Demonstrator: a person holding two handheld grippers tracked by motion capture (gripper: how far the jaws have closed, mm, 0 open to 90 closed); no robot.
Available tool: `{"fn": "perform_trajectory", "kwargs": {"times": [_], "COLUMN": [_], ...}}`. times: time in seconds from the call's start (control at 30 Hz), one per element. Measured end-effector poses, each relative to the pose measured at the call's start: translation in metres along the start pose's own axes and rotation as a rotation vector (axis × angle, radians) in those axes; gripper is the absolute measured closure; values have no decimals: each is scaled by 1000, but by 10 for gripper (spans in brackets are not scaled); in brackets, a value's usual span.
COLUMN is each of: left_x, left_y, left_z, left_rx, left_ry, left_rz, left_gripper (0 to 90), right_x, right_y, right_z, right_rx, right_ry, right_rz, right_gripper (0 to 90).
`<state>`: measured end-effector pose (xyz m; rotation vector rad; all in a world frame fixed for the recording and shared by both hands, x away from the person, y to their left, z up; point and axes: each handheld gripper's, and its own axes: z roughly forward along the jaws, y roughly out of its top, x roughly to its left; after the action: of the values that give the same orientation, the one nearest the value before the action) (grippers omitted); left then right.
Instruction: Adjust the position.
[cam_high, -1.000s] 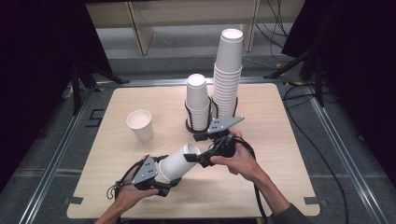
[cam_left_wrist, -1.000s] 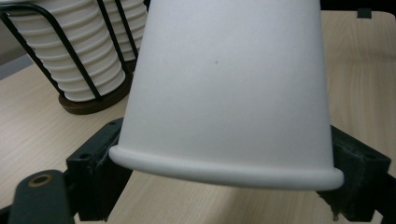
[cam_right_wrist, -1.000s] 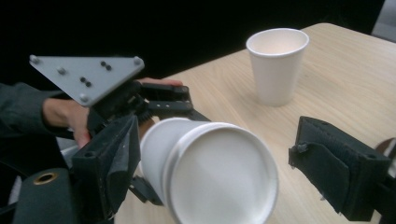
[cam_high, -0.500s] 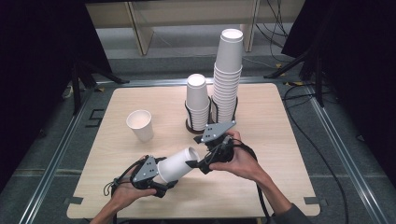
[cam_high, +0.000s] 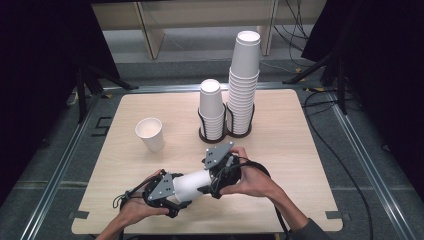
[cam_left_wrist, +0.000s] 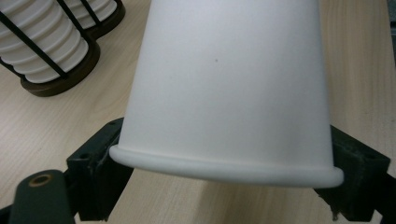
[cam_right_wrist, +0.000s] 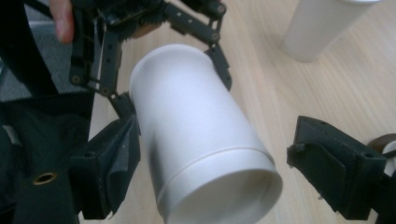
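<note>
High view: L gripper (cam_high: 172, 192) fingers clamp cup (cam_high: 192, 185); R gripper (cam_high: 220, 172) fingers apart around it. Risk: uneven squeeze crushes the wall.

The cup (cam_high: 192, 184) I have between my two tools is plain white, matt, with one tiny dark speck on its wall in the left gripper view. My left gripper (cam_high: 165, 192) is black with a grey plate on top; my right gripper (cam_high: 220, 172) is black too, with the same grey plate. The tabletop (cam_high: 300, 145) is pale wood with a fine straight grain and a light edge. The loose cup (cam_high: 150, 134) standing on it is white, its inside perhaps faintly cream, though the light is poor there. Both cup stacks (cam_high: 235, 100) are white, ribbed by their rims, in a black wire holder on a dark brown base (cam_left_wrist: 56, 84).
</note>
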<state>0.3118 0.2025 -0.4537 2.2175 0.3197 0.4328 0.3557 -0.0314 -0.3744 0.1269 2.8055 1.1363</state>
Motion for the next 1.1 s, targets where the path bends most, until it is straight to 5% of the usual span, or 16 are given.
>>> {"fn": "perform_trajectory", "kwargs": {"times": [0.07, 0.1, 0.13, 0.4, 1.1], "left_x": [-1, -1, -1, -2, -3], "left_y": [0, 0, 1, 4, 2], "left_z": [0, 0, 0, -4, -7], "left_rx": [-8, -13, -10, -26, -60], "left_ry": [0, 3, 2, -14, -53], "left_rz": [3, -3, 2, 26, 78], "left_gripper": [140, 140, 140, 140, 143], "right_x": [1, 4, 3, 6, 1], "right_y": [0, 0, 0, -2, -12], "right_z": [3, 4, 6, 17, 24], "right_rx": [20, 40, 39, 76, 87], "right_ry": [15, 21, 25, 49, 139], "right_rz": [-45, -16, -47, -66, -110], "right_gripper": [163, 164, 165, 165, 223]}}
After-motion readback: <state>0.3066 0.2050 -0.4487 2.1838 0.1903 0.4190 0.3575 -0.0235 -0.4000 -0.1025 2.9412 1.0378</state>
